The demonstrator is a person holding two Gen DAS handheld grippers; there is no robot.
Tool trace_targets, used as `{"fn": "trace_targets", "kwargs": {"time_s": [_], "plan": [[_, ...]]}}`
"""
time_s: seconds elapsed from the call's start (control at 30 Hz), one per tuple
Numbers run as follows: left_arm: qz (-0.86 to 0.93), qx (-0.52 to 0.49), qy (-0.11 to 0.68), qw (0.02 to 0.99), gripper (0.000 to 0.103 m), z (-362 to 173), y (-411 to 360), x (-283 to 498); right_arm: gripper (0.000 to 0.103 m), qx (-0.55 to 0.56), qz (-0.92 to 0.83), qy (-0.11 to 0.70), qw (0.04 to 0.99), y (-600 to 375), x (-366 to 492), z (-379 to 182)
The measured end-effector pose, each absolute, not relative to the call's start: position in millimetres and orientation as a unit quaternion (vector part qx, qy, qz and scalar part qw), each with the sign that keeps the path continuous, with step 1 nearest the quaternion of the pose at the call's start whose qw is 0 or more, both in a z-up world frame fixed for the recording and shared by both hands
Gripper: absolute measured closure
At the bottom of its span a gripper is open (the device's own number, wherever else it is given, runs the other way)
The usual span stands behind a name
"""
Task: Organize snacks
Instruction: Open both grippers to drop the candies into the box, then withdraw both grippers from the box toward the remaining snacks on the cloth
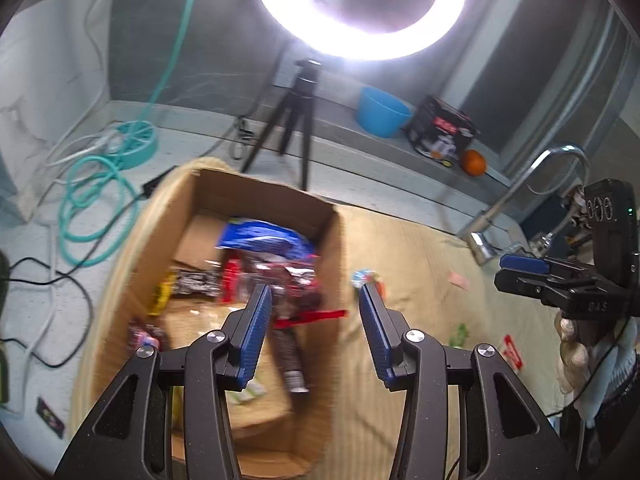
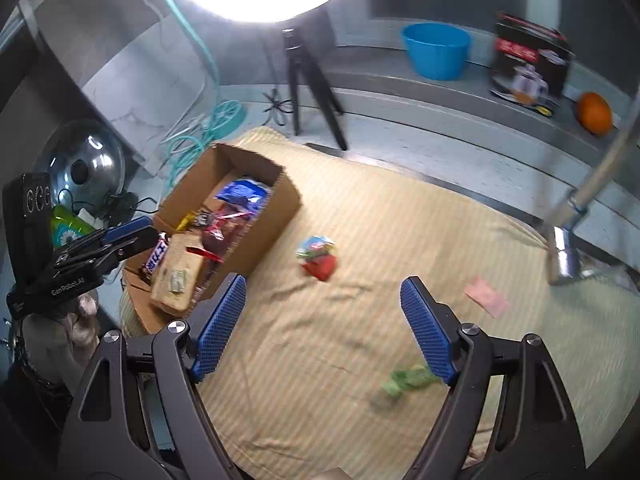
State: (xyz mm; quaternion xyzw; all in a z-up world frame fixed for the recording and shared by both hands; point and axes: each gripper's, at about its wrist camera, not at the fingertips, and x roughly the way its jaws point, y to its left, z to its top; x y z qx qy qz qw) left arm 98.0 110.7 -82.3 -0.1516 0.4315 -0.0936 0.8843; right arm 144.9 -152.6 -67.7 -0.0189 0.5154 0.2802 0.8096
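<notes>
Snacks lie nearest me loose on the striped cloth (image 2: 360, 340): a green packet (image 2: 406, 380) beside my right gripper (image 2: 324, 328), gaping and empty. My left gripper (image 1: 316, 336), partly open and empty, hangs over the cardboard box (image 1: 332, 264) of wrappers; a red packet (image 2: 318, 258) lies beyond.

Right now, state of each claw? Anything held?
Left claw: open, holding nothing, above the cardboard box.
Right claw: open wide, holding nothing, over the striped cloth.

ring light (image 1: 360, 8), tripod (image 1: 296, 120), blue bowl (image 2: 436, 50), orange (image 2: 595, 113)
</notes>
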Motion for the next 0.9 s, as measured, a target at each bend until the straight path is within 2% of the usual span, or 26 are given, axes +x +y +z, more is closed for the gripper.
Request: {"fn": "trace_targets", "kwargs": {"time_s": [0.33, 0.5, 0.63, 0.73, 0.9], "plan": [[-0.172, -0.113, 0.456, 0.866, 0.059, -98, 30, 97, 0.022, -0.004, 0.23, 0.538, 0.811, -239, 139, -88], [-0.215, -0.086, 0.471, 0.851, 0.059, -111, -18, 91, 0.035, -0.013, 0.217, 0.548, 0.808, -267, 144, -100], [-0.235, -0.068, 0.483, 0.84, 0.059, -124, -51, 87, 0.038, -0.018, 0.229, 0.557, 0.799, -276, 147, -109], [-0.244, -0.055, 0.495, 0.832, 0.059, -134, -71, 85, 0.044, -0.032, 0.239, 0.562, 0.791, -278, 148, -116], [-0.247, -0.027, 0.504, 0.827, 0.059, -147, -95, 85, 0.044, -0.055, 0.243, 0.561, 0.79, -277, 160, -125]]}}
